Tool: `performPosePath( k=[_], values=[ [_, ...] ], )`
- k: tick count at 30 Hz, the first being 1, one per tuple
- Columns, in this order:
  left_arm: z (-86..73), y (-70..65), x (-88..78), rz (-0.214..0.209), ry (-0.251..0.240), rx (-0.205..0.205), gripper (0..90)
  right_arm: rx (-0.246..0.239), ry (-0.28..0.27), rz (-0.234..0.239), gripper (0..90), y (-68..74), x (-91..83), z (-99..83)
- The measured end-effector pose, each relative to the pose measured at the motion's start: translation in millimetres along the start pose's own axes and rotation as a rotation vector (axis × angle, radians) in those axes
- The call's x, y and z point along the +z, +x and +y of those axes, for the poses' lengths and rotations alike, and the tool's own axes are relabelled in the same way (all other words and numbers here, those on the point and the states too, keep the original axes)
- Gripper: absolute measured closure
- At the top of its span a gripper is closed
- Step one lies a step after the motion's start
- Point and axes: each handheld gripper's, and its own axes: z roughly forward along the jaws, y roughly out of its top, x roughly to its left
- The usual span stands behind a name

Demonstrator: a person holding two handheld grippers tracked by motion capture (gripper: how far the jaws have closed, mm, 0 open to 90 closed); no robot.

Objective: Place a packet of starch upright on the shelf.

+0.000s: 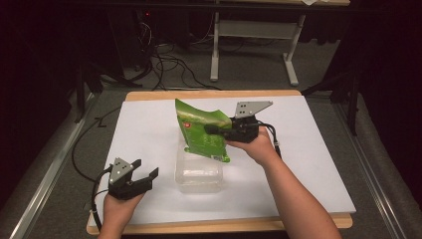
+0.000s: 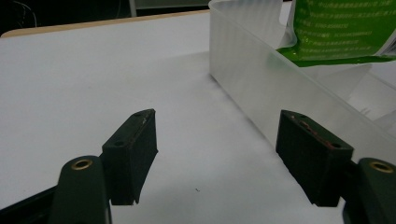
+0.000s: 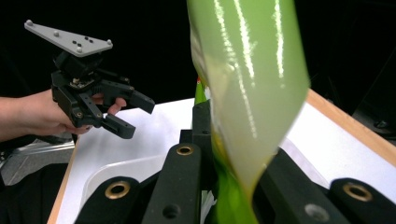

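A green snack bag (image 1: 201,130) hangs over a clear plastic box (image 1: 198,174) in the middle of the white table; my right gripper (image 1: 217,130) is shut on the bag's right edge. In the right gripper view the bag (image 3: 247,84) rises between the closed jaws. Near the table's front left corner my left gripper (image 1: 145,169) stands open and holds nothing. In the left gripper view its jaws stand wide apart over bare table, the box wall (image 2: 252,79) just to the right and the bag's lower end (image 2: 336,32) over the box. The right gripper view also shows the left gripper (image 3: 128,114) open.
The white sheet (image 1: 298,159) lies on a wooden board (image 1: 209,226) with bare room left and right of the box. Beyond the table stand a desk frame (image 1: 254,45) and cables (image 1: 169,64) on the grey floor.
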Motion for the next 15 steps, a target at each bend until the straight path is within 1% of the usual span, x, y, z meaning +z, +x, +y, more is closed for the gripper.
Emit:
performPosePath(
  k=[4,7,11,13,15],
  values=[
    [0.0,0.0,-0.5,0.0,-0.001,0.001,29.7,0.014,0.02,0.011,86.0,-1.5,6.7,-4.1],
    [0.3,-0.3,-0.6,-0.002,0.001,0.004,29.7,0.009,0.018,0.013,85.9,-1.2,10.8,-5.4],
    [0.3,-0.9,-0.3,-0.003,0.0,0.005,29.7,0.018,0.019,0.005,85.9,-0.5,15.3,-5.3],
    [0.2,-0.8,0.0,-0.002,0.002,0.005,29.7,0.016,0.011,0.005,85.9,-0.1,18.8,-5.3],
    [0.1,-1.0,-0.1,-0.002,0.001,0.003,29.7,0.021,0.009,-0.005,85.9,0.5,21.5,-5.0]
  ],
)
